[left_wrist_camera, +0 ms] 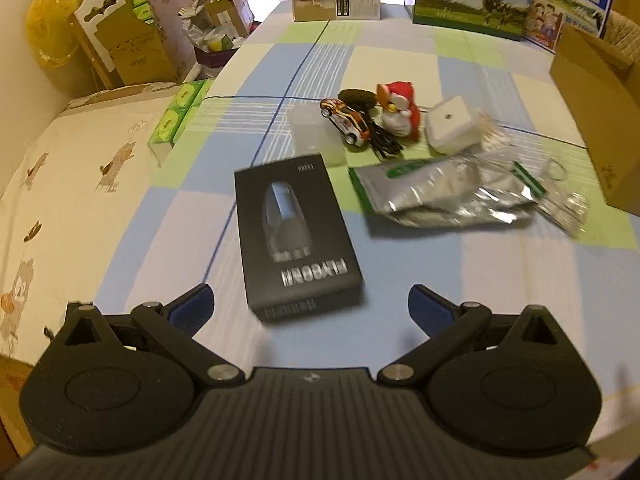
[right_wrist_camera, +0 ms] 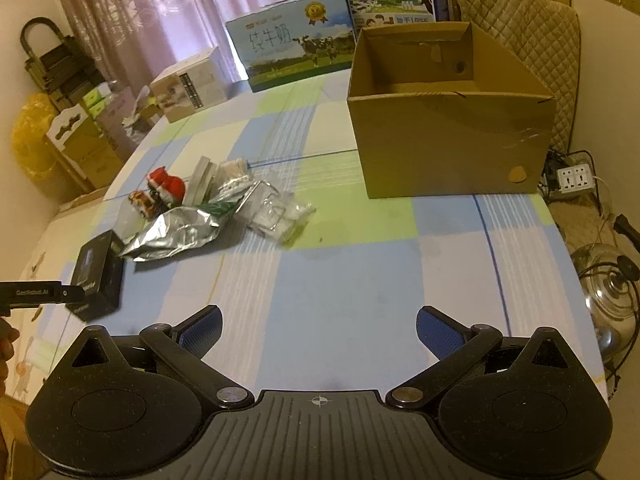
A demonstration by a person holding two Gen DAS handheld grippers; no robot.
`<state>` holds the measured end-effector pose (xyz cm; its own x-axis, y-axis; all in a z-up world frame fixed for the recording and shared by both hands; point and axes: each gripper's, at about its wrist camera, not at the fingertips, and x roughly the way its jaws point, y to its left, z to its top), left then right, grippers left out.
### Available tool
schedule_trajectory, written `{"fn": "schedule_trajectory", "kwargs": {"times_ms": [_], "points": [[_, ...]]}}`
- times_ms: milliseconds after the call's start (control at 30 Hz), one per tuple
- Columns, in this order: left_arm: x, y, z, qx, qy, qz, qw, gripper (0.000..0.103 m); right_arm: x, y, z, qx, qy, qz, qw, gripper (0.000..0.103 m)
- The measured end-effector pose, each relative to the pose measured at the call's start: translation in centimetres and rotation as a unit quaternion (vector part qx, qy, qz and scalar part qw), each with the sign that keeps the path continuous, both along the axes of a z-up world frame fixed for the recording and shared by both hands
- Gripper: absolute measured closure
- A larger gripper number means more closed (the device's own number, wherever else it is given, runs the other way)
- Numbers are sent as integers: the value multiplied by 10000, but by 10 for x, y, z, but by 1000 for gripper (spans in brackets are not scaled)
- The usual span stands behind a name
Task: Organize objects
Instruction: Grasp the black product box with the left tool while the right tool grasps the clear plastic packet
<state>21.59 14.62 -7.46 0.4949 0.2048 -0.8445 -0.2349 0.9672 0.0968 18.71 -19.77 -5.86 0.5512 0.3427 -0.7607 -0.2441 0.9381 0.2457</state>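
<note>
Left gripper is spread wide, nothing between the blue ribbed pads, hovering just short of the black shaver box, which lies flat nr the left edge of the checked tablecloth. Matte black card, rectangular, silver lettering, a grey device pictured on the lid.

Right gripper also gapes, empty, over bare blue-and-white cloth toward the near edge; nothing in its way.

Just right of the black box: a crumpled silver foil pouch w/ green trim, shiny & creased, touching a clear crinkly plastic packet. Behind them a tight cluster: small toy car w/ flame paint, a red-and-white figurine, a dark cord bundle, a frosted clear plastic case, a white square container w/ cotton swabs beside it.

Farther, nr the right edge, an open brown cardboard box, upright, flaps cut off. Along the far edge: milk cartons w/ cow print, and a small beige appliance box.
</note>
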Motion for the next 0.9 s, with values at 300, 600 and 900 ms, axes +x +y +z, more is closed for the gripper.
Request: {"fn": "schedule_trajectory", "kwargs": {"times_ms": [300,600,900], "points": [[58,32,-32,99,300,-74,9995,1,19,28,-5,-126,72,-187,9997,2],[80,48,-48,-200,484,-282,9982,9,47,56,-20,-296,-284,101,9991,2],[78,68,-49,-399,515,-358,9972,19,91,97,-50,-665,-755,1330,9860,17]]}}
